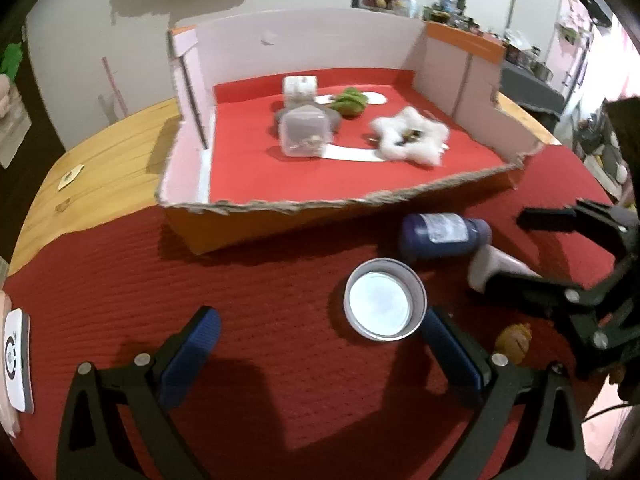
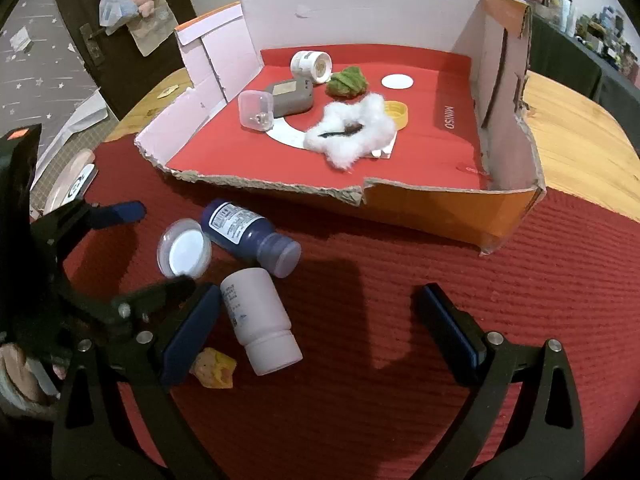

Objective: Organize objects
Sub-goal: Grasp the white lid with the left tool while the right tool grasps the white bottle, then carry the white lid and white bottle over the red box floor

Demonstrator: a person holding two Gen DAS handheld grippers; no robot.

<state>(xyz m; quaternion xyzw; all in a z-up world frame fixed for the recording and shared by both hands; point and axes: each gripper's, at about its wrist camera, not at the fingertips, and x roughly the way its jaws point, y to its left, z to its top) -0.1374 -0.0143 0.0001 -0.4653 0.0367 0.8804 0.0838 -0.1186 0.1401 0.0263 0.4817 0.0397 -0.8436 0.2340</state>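
Red cloth (image 2: 400, 360) still carries a round lid (image 1: 380, 304), blue bottle (image 2: 250, 236) and white bottle (image 2: 260, 320) before the cardboard box (image 2: 420, 208), so both the left gripper (image 1: 316, 344) and right gripper (image 2: 320, 328) hang wide apart, empty, seemingly choosing.

Black forked frames on both claws (image 1: 316, 344) (image 2: 320, 316), blue ribbed pads (image 1: 192, 354), silver screws (image 2: 494, 337), orange tag (image 2: 18, 134) on left.
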